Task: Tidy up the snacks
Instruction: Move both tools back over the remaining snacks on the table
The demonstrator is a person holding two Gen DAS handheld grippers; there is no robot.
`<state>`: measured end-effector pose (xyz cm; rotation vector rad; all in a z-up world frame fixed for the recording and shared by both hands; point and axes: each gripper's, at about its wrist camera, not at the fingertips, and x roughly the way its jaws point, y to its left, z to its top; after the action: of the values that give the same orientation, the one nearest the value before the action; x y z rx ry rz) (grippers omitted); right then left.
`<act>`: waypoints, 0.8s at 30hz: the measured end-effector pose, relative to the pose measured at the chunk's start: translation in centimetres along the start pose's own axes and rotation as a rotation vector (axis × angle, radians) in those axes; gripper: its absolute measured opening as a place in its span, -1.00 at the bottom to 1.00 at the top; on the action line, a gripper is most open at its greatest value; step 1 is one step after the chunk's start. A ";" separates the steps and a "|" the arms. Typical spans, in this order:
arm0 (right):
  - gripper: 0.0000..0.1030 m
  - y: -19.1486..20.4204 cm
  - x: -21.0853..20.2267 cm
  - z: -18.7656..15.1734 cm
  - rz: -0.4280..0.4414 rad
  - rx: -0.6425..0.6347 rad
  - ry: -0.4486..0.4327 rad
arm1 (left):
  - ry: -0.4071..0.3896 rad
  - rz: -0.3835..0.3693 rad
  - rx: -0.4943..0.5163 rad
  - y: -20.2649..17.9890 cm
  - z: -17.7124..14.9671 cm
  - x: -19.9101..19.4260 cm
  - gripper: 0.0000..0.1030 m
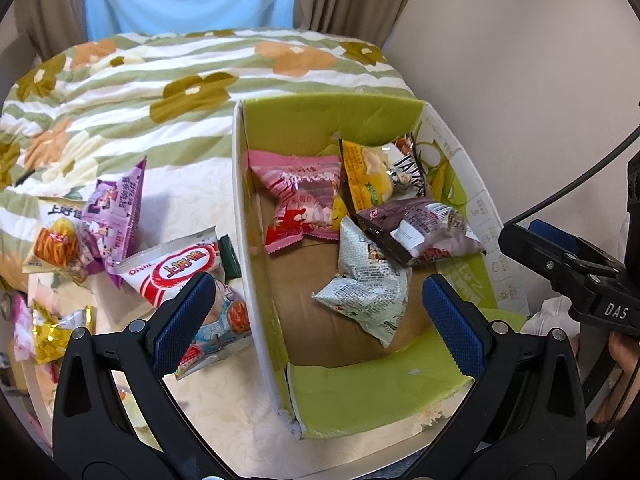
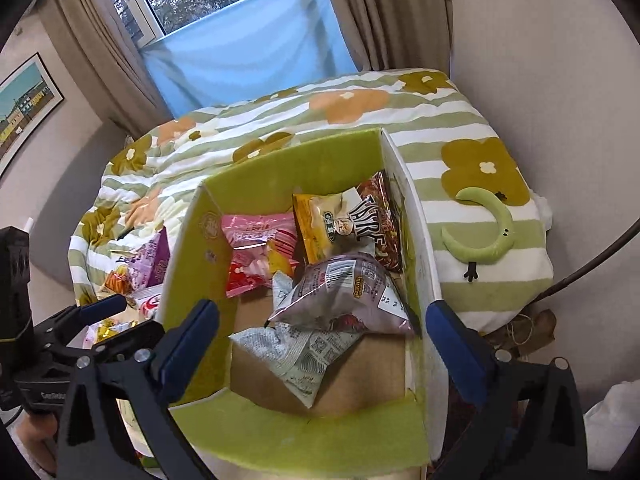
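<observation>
An open cardboard box [image 1: 256, 280] with green flaps sits on the bed and holds several snack packs: a pink one [image 1: 304, 204], a yellow one [image 1: 368, 172], a grey-purple one [image 1: 420, 228] and a pale printed one [image 1: 368, 284]. My left gripper [image 1: 316, 320] hangs open above the box's left wall, with nothing between its fingers. My right gripper [image 2: 324, 344] stands wide open over the box [image 2: 416, 216], just above the grey-purple pack [image 2: 344, 292], which lies loose on the pale pack [image 2: 296, 352]. Loose packs lie left of the box, among them a red-and-white one [image 1: 180, 272] and a purple one [image 1: 120, 208].
A green-and-white flowered quilt [image 1: 120, 80] covers the bed behind the box. A green moon-shaped plush [image 2: 488, 228] lies on the quilt right of the box. Walls and brown curtains [image 2: 384, 12] close in the far side. The right gripper shows at the left wrist view's right edge [image 1: 560, 256].
</observation>
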<state>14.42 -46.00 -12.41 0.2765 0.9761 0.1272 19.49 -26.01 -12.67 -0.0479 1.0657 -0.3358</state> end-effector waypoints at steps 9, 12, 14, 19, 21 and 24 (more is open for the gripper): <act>1.00 1.7 -4.6 -0.7 0.016 -0.102 -0.072 | -0.085 0.047 -0.033 -0.5 -1.4 -5.4 0.99; 1.00 2.6 -5.2 -1.0 0.049 -0.132 -0.074 | -0.100 0.085 -0.070 0.3 -2.7 -7.4 0.99; 1.00 3.1 -5.5 -1.3 0.063 -0.147 -0.080 | -0.105 0.118 -0.092 1.1 -3.6 -8.5 0.99; 1.00 5.6 -5.9 -2.4 0.109 -0.172 -0.083 | -0.108 0.185 -0.161 4.0 -6.6 -11.0 0.99; 1.00 6.7 -5.8 -3.0 0.130 -0.185 -0.081 | -0.107 0.205 -0.192 5.6 -8.0 -11.7 0.99; 1.00 8.8 -5.4 -4.0 0.146 -0.206 -0.072 | -0.099 0.211 -0.236 8.2 -10.0 -12.5 0.99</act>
<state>8.23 -38.16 -7.70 0.1617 0.8632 0.3469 7.41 -13.36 -8.53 -0.1603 0.9974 -0.0156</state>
